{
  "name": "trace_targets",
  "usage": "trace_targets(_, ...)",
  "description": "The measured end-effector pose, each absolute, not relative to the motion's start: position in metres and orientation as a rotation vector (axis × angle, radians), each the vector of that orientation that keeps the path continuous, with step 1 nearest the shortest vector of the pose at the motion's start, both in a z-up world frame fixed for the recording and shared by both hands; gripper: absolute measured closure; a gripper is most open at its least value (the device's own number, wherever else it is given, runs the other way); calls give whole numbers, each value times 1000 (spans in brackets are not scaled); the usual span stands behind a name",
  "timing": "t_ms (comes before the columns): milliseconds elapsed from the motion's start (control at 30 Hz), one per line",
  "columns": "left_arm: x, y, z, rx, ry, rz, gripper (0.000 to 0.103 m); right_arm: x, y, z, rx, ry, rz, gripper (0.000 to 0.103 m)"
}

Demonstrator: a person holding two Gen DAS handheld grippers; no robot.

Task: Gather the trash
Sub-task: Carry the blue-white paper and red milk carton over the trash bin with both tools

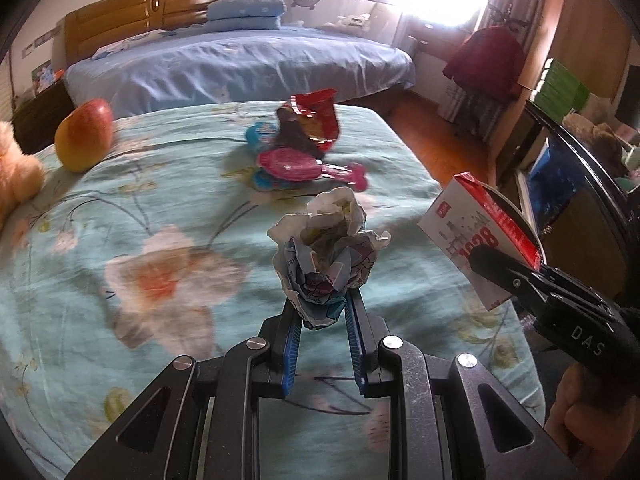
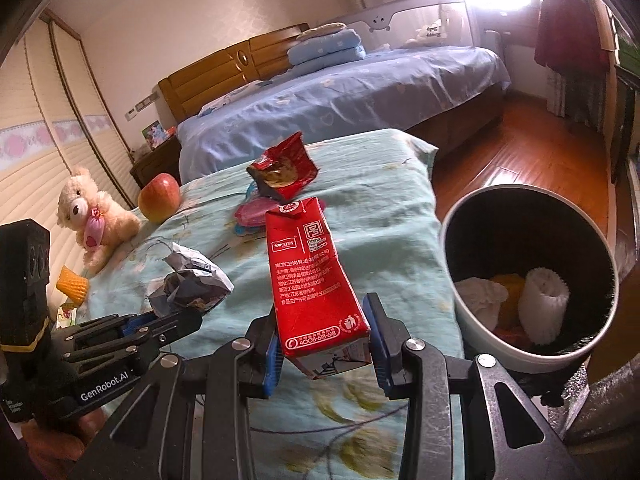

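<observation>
With the left gripper (image 1: 322, 312) clamped on a crumpled paper wad (image 1: 326, 248) and the right gripper (image 2: 326, 344) pinching a red milk carton (image 2: 310, 276) above the bed, both loads look bound for the bin (image 2: 472, 312) just beside it, each needing to be carried over its rim and released.

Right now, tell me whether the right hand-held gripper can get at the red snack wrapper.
Probably not as things stand: the right hand-held gripper is shut on the red milk carton, so its jaws are full. The red snack wrapper lies uncovered farther along the bed; drop the carton into the bin first.
</observation>
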State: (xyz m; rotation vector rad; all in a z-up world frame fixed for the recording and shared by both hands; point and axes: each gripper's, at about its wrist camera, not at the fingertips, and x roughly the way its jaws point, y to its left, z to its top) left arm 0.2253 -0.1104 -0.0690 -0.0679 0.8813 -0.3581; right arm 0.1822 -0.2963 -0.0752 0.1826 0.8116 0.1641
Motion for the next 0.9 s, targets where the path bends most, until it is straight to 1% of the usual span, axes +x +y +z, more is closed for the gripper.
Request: trace_targets(900,234,-180,-70,-7,899,-459,82,168,-362,-71,236,794,49,66)
